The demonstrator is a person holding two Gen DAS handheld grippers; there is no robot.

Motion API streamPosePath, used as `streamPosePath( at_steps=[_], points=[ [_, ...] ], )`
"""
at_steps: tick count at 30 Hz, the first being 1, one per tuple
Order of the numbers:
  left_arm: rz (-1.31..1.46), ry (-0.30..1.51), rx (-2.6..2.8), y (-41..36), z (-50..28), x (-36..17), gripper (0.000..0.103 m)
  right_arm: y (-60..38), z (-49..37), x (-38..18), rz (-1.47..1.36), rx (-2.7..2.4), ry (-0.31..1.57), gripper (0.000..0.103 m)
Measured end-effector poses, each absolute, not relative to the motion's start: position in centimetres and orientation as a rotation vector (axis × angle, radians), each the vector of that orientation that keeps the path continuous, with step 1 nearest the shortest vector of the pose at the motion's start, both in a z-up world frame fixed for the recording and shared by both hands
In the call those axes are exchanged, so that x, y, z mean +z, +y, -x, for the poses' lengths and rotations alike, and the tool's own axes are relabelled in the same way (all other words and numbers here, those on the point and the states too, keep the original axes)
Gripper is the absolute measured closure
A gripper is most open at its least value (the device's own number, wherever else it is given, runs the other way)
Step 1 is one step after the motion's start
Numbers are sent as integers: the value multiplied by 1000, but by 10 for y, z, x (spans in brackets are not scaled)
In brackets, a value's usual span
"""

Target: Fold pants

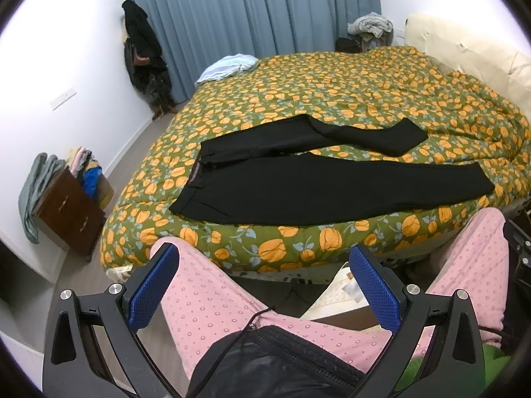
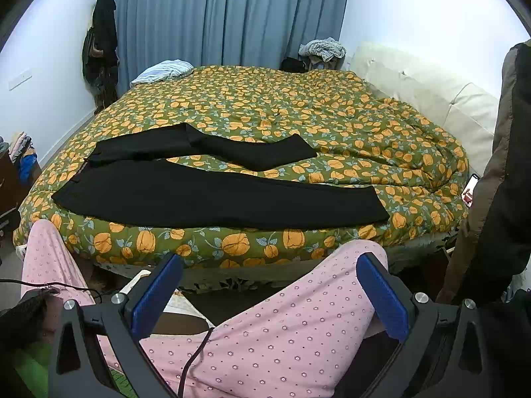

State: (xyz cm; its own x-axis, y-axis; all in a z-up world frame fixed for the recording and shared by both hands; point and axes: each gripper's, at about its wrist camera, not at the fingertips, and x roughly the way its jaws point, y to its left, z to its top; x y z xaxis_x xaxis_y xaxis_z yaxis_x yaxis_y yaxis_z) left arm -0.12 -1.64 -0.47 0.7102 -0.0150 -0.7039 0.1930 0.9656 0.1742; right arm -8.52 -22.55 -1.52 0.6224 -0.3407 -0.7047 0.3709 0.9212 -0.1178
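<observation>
Pants (image 1: 298, 179) unfolded on bed (image 1: 332, 99), well beyond both hand-held grippers; jaws wide, empty.

Black pants (image 2: 212, 195) spread flat on floral bedspread (image 2: 332, 126), right gripper (image 2: 270, 293) jaws apart, above pink-pajama knees (image 2: 282, 325)

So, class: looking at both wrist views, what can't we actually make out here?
- black pants: underside and pockets hidden; dark fabric shows no detail in either view.
- phone: partly hidden behind the hanging coat, screen too small, right view.
- bed: base hidden by the quilt.
</observation>
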Motion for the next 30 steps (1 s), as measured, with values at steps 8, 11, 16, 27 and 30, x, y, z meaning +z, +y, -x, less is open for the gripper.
streamPosePath(
  at_steps=[8, 11, 16, 27, 30],
  points=[
    [-245, 772, -118, -15, 2, -5, 1, -223, 84, -16, -34, -404, 802, 0],
    [-236, 773, -114, -14, 2, -6, 1, -223, 84, -15, -34, -405, 803, 0],
    [-220, 778, -108, -9, 2, -6, 1, -224, 84, -15, -35, -403, 803, 0],
    [-223, 778, -110, -9, 2, -6, 1, -221, 82, -15, -33, -391, 809, 0],
    [-222, 778, -110, -9, 2, -6, 1, -220, 82, -16, -33, -391, 808, 0]
  ],
)
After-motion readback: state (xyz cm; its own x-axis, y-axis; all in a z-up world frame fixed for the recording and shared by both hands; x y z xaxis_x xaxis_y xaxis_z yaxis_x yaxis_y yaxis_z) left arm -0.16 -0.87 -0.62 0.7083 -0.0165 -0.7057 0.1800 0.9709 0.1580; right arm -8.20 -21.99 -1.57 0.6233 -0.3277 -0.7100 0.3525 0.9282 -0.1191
